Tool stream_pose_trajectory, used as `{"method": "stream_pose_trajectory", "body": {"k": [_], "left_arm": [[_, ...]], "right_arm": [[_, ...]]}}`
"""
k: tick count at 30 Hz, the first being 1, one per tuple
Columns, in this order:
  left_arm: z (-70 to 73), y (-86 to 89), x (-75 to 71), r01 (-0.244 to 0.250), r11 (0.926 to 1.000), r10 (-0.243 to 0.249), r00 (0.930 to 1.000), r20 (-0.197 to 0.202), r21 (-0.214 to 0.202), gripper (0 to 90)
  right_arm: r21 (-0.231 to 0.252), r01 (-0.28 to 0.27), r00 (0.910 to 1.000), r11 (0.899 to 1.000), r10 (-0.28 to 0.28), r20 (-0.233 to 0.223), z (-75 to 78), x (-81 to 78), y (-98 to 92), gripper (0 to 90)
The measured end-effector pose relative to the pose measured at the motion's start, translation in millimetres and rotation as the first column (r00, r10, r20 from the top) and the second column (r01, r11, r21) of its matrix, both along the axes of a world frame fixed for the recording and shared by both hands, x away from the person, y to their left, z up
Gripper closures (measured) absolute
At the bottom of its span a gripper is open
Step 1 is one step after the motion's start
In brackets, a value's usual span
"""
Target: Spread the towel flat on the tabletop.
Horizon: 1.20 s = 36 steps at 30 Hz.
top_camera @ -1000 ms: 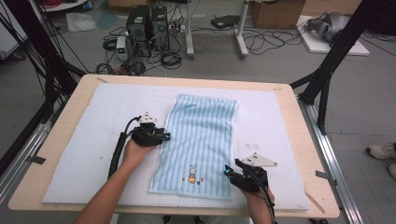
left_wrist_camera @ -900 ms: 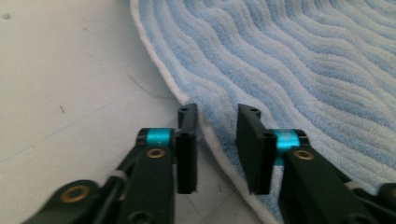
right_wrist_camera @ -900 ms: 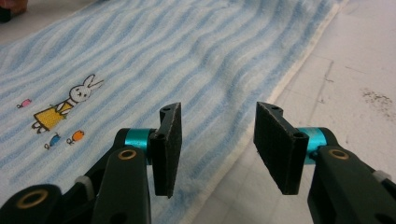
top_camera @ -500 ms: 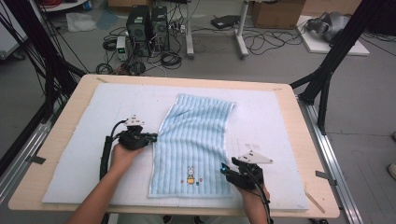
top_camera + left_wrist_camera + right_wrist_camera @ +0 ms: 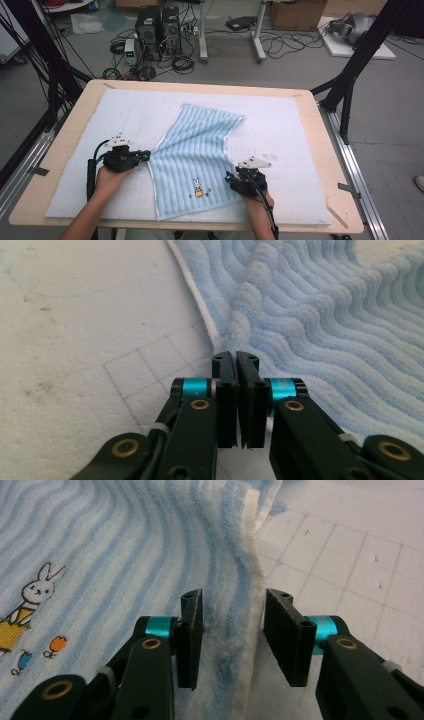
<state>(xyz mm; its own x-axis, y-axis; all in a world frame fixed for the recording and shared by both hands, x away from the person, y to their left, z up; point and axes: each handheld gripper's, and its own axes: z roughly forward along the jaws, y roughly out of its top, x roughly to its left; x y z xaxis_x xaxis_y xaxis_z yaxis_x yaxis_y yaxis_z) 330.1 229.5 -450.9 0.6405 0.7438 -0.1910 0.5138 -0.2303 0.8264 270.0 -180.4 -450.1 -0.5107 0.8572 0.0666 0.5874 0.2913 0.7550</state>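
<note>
- The blue striped towel (image 5: 195,150) lies spread at a slant on the white mat (image 5: 280,125) covering the worktop (image 5: 325,165), its rabbit picture (image 5: 198,187) near the person's edge.
- The left hand-held gripper (image 5: 146,156) has its jaws pressed together on the towel's left hem; the grip takes in very little cloth, so a sideways tug could pull the hem free.
- The right hand-held gripper (image 5: 232,625) straddles the raised right edge with its jaws apart; they have just been closing, the pads not yet pressing. If the fold slumps first, they could close on nothing or catch one layer only.
- Uneven pulling from both sides could bunch the towel instead of flattening it.
</note>
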Motion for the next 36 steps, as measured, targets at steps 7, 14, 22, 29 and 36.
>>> {"method": "stream_pose_trajectory", "body": {"k": [7, 14, 22, 29, 36], "left_arm": [[0.1, 6.5, -1.7, -0.065, 0.9957, 0.066, 0.9978, 0.004, -0.065, 51.3], [0.6, 4.6, -2.2, -0.051, 0.9957, 0.051, 0.9987, 0.004, -0.077, 49.9], [0.6, -5.5, -3.7, -0.019, 0.9956, 0.019, 0.9998, 0.000, -0.092, 49.2], [1.9, -17.8, -5.5, 0.014, 0.9942, -0.014, 0.9999, -0.001, -0.106, 48.8], [0.4, -20.2, -4.2, 0.012, 0.9945, -0.012, 0.9999, -0.006, -0.104, 47.3]], "right_arm": [[-0.020, -0.085, 0.9960, 0.996, 0.084, -0.030, 4.3, -8.2, -7.0, 85.5], [-0.008, -0.153, 0.9854, 0.988, 0.152, -0.076, 9.1, -39.9, -20.7, 85.4], [-0.006, -0.169, 0.9823, 0.986, 0.168, -0.082, 10.0, -71.1, -46.7, 79.9], [0.101, -0.110, 0.9939, 0.989, 0.108, 0.019, 23.4, -63.7, -57.9, 60.0], [0.108, -0.042, 0.9978, 0.993, 0.036, 0.056, 24.9, -16.1, -50.6, 56.1]]}}
